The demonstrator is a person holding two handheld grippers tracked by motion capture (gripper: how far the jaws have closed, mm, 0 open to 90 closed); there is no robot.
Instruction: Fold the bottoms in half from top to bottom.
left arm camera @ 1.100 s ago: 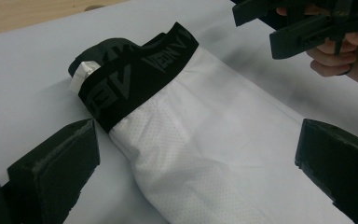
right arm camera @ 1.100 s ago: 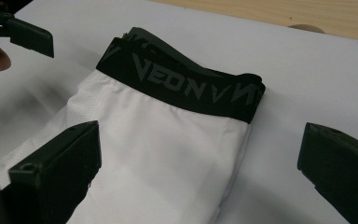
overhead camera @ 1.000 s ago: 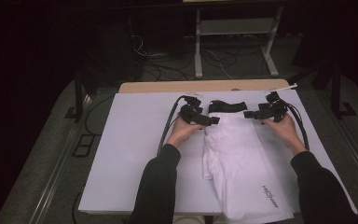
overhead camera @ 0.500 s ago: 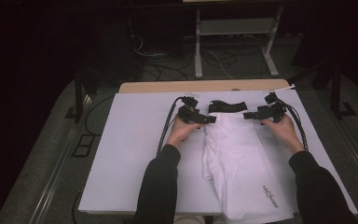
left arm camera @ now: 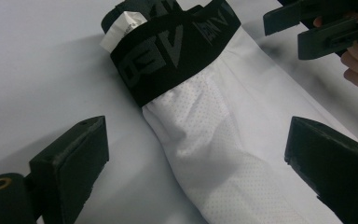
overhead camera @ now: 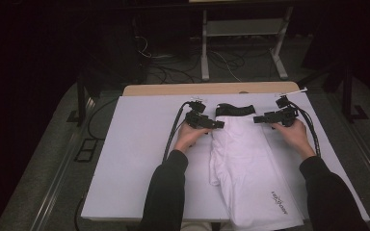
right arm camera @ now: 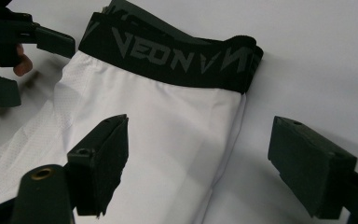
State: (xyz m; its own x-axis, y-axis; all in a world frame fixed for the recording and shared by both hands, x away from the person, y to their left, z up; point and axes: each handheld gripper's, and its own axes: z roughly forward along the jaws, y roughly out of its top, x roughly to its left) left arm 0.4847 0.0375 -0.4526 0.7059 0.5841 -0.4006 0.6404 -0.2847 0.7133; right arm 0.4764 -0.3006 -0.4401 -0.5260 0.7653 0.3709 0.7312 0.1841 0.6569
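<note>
Lying limp and light, the white shorts [overhead camera: 243, 163] should be pinched at their firmer black waistband [overhead camera: 234, 110], flanked by the gaping left gripper [overhead camera: 218, 124] and right gripper [overhead camera: 257, 119], whose jaws, just narrowing, hold nothing

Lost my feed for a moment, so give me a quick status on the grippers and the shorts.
Left gripper open, right gripper open, both jaws just closing in, nothing pinched. White shorts flat on table, black waistband at the far end. Nothing in the way.

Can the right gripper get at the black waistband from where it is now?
Probably yes: the right gripper hangs open beside the waistband, and nothing lies between them.
</note>
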